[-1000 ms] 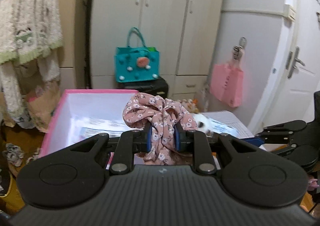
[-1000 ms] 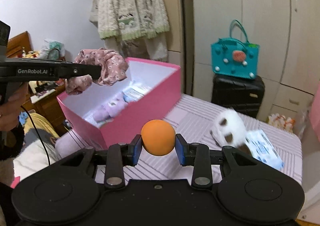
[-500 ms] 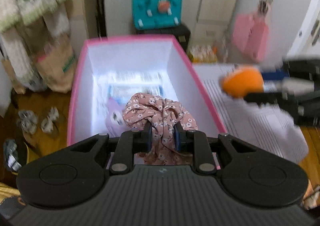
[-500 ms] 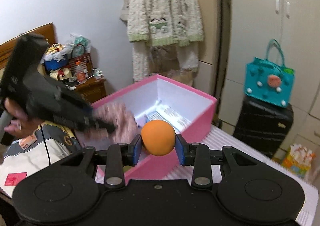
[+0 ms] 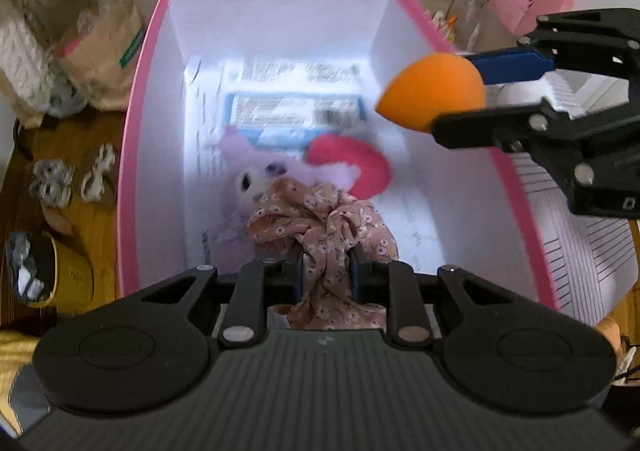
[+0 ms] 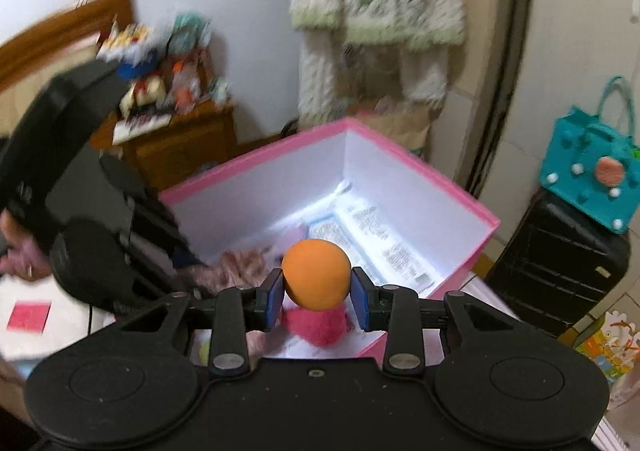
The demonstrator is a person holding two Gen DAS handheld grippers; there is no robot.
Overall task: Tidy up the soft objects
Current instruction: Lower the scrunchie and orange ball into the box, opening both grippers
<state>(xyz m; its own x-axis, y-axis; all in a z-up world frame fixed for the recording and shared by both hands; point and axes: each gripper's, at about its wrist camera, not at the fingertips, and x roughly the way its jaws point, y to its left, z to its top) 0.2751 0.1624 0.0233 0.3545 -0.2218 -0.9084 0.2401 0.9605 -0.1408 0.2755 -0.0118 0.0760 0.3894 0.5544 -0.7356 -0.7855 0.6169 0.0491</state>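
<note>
Over the pink box (image 5: 138, 123), left claw (image 5: 326, 275) clamped on floral scrunchie (image 5: 324, 227), lower folds hidden behind the claw body. Right claw (image 6: 316, 293) closed on orange sponge (image 6: 316, 274), held above the box's right rim; seen from the left wrist as egg-shaped, pointed end forward (image 5: 432, 91). Inside the box: purple plush toy (image 5: 250, 181), partly covered by scrunchie, outline blurred; pink puff (image 5: 352, 165), smeared; blue-edged packet (image 5: 296, 115) on printed paper, text unreadable. Striped desk (image 5: 576, 227) just right of the box, mostly cut off. Teal bag (image 6: 588, 167) on black suitcase (image 6: 556, 259). Left claw in the right wrist view blurred, fingertips not made out.
</note>
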